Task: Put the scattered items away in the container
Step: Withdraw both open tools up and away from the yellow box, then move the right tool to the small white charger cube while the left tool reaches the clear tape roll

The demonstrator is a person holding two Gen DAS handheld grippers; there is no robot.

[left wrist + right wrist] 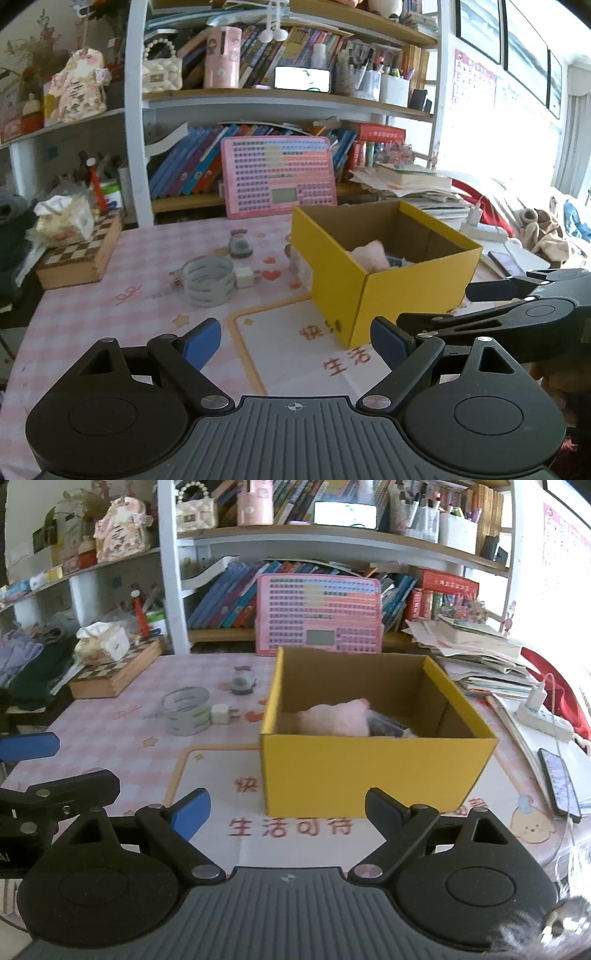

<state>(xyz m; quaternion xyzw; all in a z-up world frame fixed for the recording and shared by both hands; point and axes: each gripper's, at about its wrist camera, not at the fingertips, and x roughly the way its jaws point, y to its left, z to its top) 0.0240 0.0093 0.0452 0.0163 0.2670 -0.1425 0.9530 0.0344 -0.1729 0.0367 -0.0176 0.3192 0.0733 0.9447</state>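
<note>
A yellow cardboard box [343, 273] [369, 771] stands open on the pink checked tablecloth, with a pink plush toy [338, 718] [369, 254] and a dark item inside. Left of the box lie a roll of tape [209, 281] [186, 710], a small white cube charger [243, 277] [219, 713] and a small round trinket [240, 245] [242, 681]. My left gripper [295, 341] is open and empty, near the table's front, short of the box's corner. My right gripper [288, 810] is open and empty, just in front of the box's near wall.
A chessboard box [79, 254] with a tissue pack on it sits at the left. A pink keyboard toy [319, 614] leans on the bookshelf behind. Papers, a power strip [543, 720] and a phone [559, 784] lie right of the box.
</note>
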